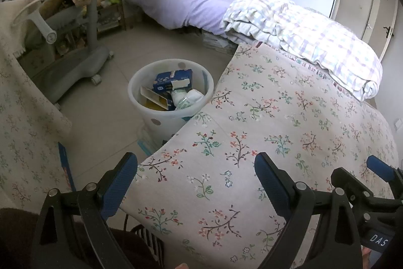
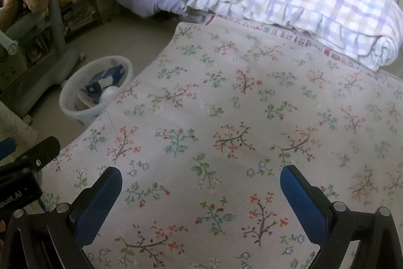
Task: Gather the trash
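A white trash bin (image 1: 141, 82) stands on the floor beside the floral-covered surface (image 1: 277, 122). It holds a blue box (image 1: 172, 80), a yellow-and-white package (image 1: 155, 98) and a white-green wrapper (image 1: 187, 98). The bin also shows in the right wrist view (image 2: 73, 95). My left gripper (image 1: 196, 168) is open and empty, above the near edge of the floral cover. My right gripper (image 2: 201, 180) is open and empty over the floral cover (image 2: 239, 117). No loose trash shows on the cover.
A folded checked quilt (image 1: 309, 34) lies at the far end of the cover. A purple bed (image 1: 186, 4) is behind. A grey wheeled chair (image 1: 83, 59) with a brown blanket stands left of the bin. A second floral cloth (image 1: 22, 117) hangs at left.
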A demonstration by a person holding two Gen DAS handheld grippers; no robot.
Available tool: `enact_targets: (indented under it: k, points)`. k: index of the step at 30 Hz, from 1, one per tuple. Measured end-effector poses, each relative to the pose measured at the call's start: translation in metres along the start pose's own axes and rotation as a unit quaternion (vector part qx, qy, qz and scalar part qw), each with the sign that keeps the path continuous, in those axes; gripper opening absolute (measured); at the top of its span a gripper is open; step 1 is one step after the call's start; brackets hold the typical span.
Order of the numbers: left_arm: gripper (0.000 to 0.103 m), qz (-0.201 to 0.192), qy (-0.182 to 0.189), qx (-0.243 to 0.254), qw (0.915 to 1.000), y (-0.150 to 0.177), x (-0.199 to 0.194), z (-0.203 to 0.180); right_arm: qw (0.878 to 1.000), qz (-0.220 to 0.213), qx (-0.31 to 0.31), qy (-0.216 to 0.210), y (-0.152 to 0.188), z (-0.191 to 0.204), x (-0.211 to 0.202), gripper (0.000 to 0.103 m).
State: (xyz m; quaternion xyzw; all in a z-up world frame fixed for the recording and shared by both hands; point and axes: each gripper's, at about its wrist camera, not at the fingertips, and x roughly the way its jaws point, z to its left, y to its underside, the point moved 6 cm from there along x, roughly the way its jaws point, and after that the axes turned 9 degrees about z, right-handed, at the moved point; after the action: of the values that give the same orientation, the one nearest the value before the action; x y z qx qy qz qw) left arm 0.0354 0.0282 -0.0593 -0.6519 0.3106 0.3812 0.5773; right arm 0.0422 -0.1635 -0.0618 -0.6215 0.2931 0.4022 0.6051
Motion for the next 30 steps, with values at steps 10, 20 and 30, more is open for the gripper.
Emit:
enact_targets:
  k: [10, 20, 30]
  points:
    - [0.096, 0.001, 0.0, 0.001, 1.0, -0.0004, -0.0001, 0.0003, 1.0, 0.002, 0.003, -0.001, 0.0006, -0.001, 0.0012, 0.103]
    - [0.096, 0.001, 0.001, 0.0, 1.0, -0.0002, -0.0002, 0.0007, 1.0, 0.002, 0.003, -0.001, 0.0004, -0.0005, 0.0012, 0.103]
    - [0.096, 0.001, 0.001, 0.0, 1.0, 0.0003, -0.0003, 0.0008, 1.0, 0.003, 0.004, -0.001, 0.0007, 0.0003, 0.001, 0.103]
